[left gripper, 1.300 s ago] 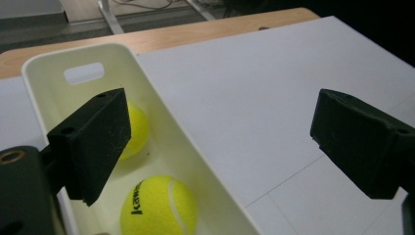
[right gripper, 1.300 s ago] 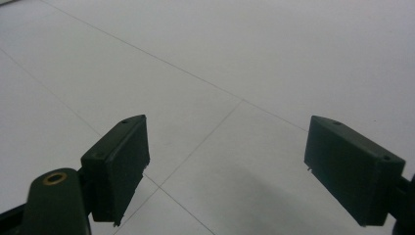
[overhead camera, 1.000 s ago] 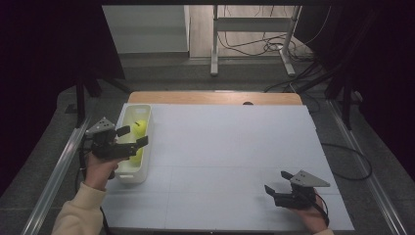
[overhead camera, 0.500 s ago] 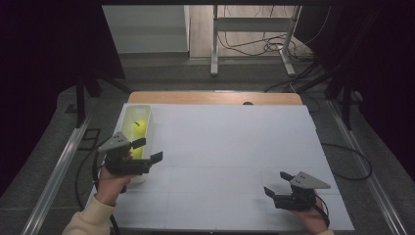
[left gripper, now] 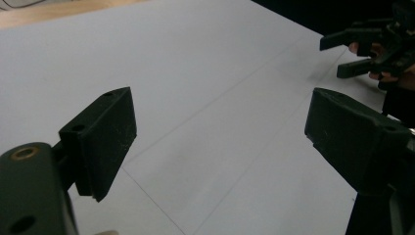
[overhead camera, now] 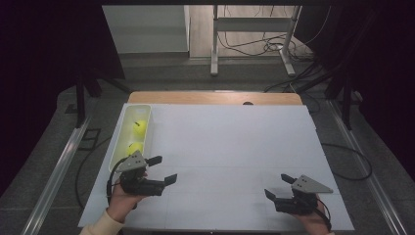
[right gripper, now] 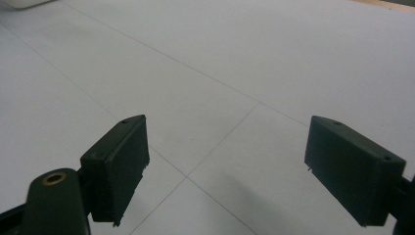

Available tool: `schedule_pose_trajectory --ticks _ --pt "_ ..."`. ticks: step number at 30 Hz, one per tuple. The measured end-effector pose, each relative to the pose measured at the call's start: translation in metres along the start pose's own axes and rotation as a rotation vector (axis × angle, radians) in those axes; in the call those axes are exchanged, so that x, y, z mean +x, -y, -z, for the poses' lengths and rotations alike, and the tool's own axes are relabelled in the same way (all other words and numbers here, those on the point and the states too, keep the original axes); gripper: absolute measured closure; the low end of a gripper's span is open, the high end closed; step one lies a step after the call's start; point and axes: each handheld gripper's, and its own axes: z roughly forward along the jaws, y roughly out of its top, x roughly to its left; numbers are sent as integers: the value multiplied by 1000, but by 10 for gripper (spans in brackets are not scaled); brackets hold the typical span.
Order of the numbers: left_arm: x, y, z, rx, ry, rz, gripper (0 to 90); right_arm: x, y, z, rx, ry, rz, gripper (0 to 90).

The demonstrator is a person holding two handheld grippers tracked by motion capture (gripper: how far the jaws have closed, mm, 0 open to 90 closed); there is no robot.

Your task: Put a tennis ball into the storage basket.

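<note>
My left gripper (overhead camera: 164,169) hovers open over the white table sheet, just right of the near end of a white tray (overhead camera: 120,138), with nothing between its jaws. Two yellow balls (overhead camera: 141,126) (overhead camera: 134,147) lie in that tray. In the left gripper view the left gripper (left gripper: 220,132) is spread wide over bare sheet, and the right gripper (left gripper: 372,46) shows far off at the upper right. My right gripper (overhead camera: 277,186) rests open near the front right edge, its jaws pointing left. In its own view the right gripper (right gripper: 225,161) is empty over the sheet.
The white sheet (overhead camera: 230,147) covers the table, with a wooden strip (overhead camera: 215,98) along the far edge. A metal stand and cables (overhead camera: 254,44) lie on the floor beyond. A corner of the tray (right gripper: 19,2) shows at the top left of the right gripper view.
My left gripper has moved from above the tray toward the near right, out over the bare sheet. The right gripper has stayed where it was.
</note>
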Motion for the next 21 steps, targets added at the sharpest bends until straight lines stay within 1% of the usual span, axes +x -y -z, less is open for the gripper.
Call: schedule_pose_trajectory --ticks 3,5,8,11,15,18,21 --pt "-4 13 -3 16 7 -2 126 1 0 0 -2 -5 2 169" --pt "-5 19 -5 29 2 0 126 2 0 0 -3 -6 4 169" --pt "-5 27 -9 59 -14 -18 124 3 0 -1 -3 -15 9 169" --pt "-3 32 -13 69 -10 -14 121 4 0 0 -5 -24 14 169" --pt "0 38 -17 75 -25 -21 122 4 1 -1 -4 -30 16 168" --pt "3 42 -19 86 -25 -7 121 3 1 -1 -4 -35 19 168" --pt "2 44 -23 95 -27 -17 121 3 1 -1 -3 -38 21 168"
